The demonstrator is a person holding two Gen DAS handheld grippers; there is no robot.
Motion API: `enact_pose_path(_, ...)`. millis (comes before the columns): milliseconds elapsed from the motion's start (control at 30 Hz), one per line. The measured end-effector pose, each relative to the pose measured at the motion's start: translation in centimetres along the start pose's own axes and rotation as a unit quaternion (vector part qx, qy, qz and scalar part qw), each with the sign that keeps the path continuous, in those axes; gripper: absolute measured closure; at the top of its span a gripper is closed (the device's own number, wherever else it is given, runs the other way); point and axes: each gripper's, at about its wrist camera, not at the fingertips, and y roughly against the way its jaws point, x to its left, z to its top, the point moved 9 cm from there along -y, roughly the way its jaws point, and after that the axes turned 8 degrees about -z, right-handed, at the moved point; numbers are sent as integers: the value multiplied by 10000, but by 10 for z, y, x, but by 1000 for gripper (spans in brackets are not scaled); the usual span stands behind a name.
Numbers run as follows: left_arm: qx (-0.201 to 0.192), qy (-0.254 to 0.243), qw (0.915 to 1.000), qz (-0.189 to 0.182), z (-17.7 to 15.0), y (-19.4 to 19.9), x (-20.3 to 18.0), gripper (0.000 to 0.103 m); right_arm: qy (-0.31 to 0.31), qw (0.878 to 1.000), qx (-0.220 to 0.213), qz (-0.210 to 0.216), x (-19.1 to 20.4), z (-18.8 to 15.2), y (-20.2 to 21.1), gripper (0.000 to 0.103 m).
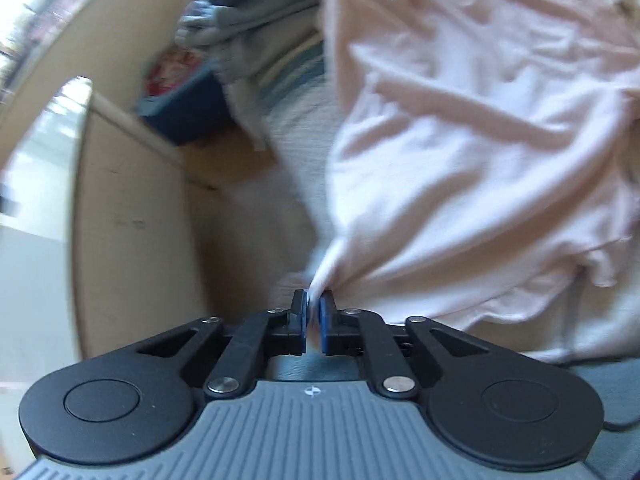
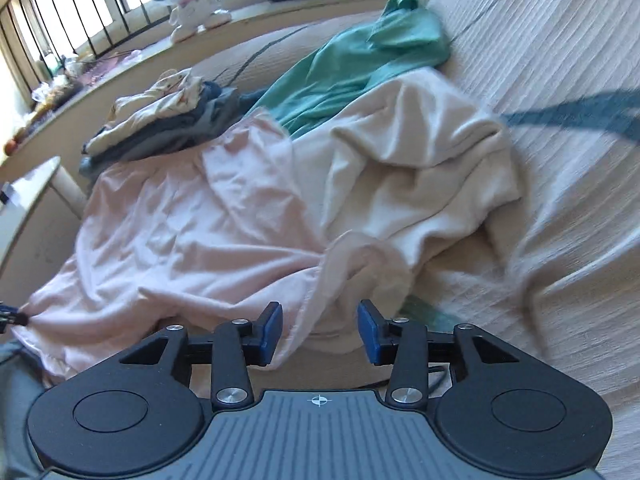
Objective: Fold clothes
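Observation:
A pale pink garment [image 1: 460, 140] lies crumpled across the bed. My left gripper [image 1: 314, 312] is shut on its near corner, and the cloth bunches up between the blue pads. In the right wrist view the same pink garment [image 2: 180, 220] stretches left to that pinched corner, where the left gripper [image 2: 12, 318] just shows at the frame edge. My right gripper [image 2: 320, 328] stands open over the garment's other near edge. A fold of pink cloth runs down between its fingers, beside the left pad [image 2: 272, 328], and the pads do not press on it.
A cream garment [image 2: 420, 172] overlaps the pink one, with a green garment [image 2: 360, 60] behind. A stack of folded clothes [image 2: 160, 120] sits at the far left of the striped bedcover [image 2: 560, 100]. Beside the bed stand a wooden cabinet [image 1: 132, 220] and a blue box [image 1: 180, 112].

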Motion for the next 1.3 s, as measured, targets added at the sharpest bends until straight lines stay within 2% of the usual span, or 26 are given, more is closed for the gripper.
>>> enact_pose_path(100,-330,310,9987,-229,10,15,4,69,168,9994,222,205,20,-14,-13,61)
enact_pose_path(233,-891,517,9925,-659,31,48,-4,57,172,9987,405,269,31,-28,-26,61)
enact_pose_path(300,-1249,453,9864,-964,43,67,-22,52,105,9988,361,298,32,-28,-30,62)
enact_pose_path(367,-1609,338,9770,-1360,55,84,-45,44,102,9991,277,294,31,-22,-28,75)
enact_pose_path(400,-1764,284,9725,-1493,61,91,-57,41,111,9993,219,279,30,-17,-25,94)
enact_pose_path(433,-1918,229,9676,-1625,67,97,-69,40,128,9996,121,226,28,-11,-22,101)
enact_pose_path(467,-2046,150,9630,-1749,73,103,-82,40,159,9997,5,159,26,-3,-19,102)
enact_pose_path(767,-2060,-826,9403,-2581,98,88,-206,40,492,9957,-785,2,27,81,-19,103)
enact_pose_path(900,-2012,-1067,9331,-2784,98,72,-236,41,636,9932,-972,-89,31,119,-38,103)
enact_pose_path(1000,-1964,-1118,9324,-2820,98,60,-246,40,620,9933,-974,-88,34,136,-62,103)
enact_pose_path(1067,-1881,-1147,9367,-2722,98,49,-248,40,629,9939,-907,8,37,141,-76,102)
enact_pose_path(1167,-1708,-1129,9475,-2456,97,30,-240,40,687,9951,-714,15,39,136,-91,94)
enact_pose_path(1200,-1657,-1099,9504,-2391,97,24,-236,40,720,9951,-671,-5,37,132,-89,89)
enact_pose_path(1233,-1615,-1019,9528,-2359,97,18,-230,40,756,9946,-710,-39,34,129,-83,79)
enact_pose_path(1300,-1593,-794,9580,-2250,98,11,-215,40,833,9934,-787,-99,28,121,-71,74)
